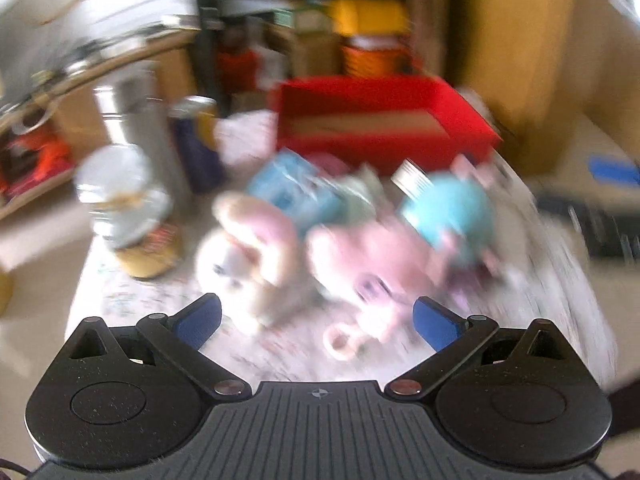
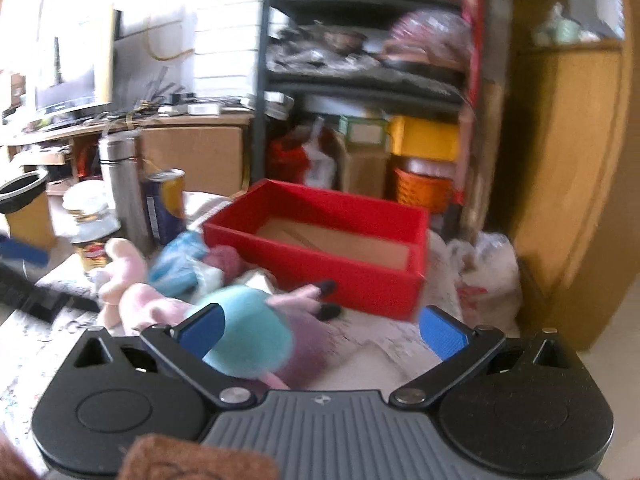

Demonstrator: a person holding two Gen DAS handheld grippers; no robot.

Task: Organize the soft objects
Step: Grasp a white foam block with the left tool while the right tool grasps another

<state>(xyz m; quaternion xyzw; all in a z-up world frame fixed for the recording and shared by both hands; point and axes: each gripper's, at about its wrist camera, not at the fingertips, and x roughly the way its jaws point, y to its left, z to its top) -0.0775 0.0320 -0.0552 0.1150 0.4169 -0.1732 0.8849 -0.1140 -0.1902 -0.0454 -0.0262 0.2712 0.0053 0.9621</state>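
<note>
Grippers, left and right, hover spread wide, empty, over plush toys.

The left tool is matte black plastic with two round discs at its base, a grey ribbed centre panel bearing a small compass-like mark, silver pivot screws, and angled link arms ending in blue textured pads. The right tool has the same build: black body, grey ribbed panel, blue pads. A brown fuzzy sleeve shows at its lower edge.
</note>
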